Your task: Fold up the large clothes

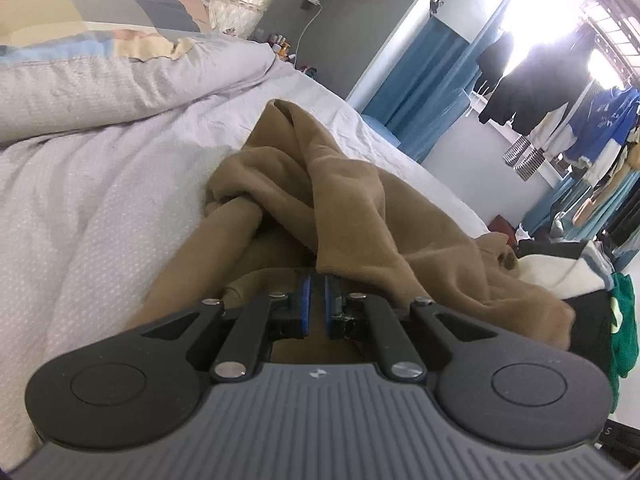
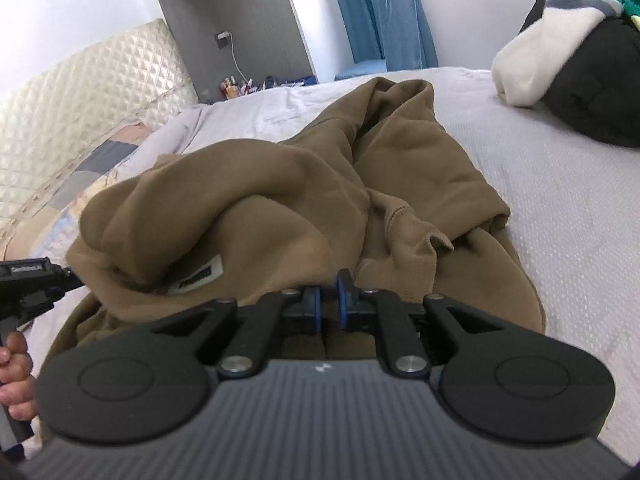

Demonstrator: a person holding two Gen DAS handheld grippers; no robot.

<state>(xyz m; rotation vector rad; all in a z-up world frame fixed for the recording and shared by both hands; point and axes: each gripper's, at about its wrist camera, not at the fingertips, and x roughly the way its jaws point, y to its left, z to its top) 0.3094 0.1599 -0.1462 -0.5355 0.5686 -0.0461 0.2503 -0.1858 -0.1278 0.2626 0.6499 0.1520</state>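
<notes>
A large brown hoodie (image 1: 352, 200) lies crumpled on the bed's pale sheet (image 1: 120, 208). My left gripper (image 1: 317, 280) rests at its near edge, and a fold of the cloth hangs right at the tips. The blue pads (image 1: 306, 300) stand a narrow slit apart, with no cloth visibly pinched between them. In the right wrist view the hoodie (image 2: 280, 184) shows a white label (image 2: 196, 276). My right gripper (image 2: 329, 280) sits low on its near hem, also with a narrow gap and nothing visibly clamped. The left gripper (image 2: 28, 284) and a hand (image 2: 14, 376) appear at the left edge.
A folded duvet and pillow (image 1: 120, 80) lie toward the quilted headboard (image 2: 80, 100). A pile of black, white and green clothes (image 2: 580, 60) sits on the bed at the right. Bare sheet (image 2: 560, 200) lies between the pile and the hoodie. Clothes hang by the bright window (image 1: 540, 92).
</notes>
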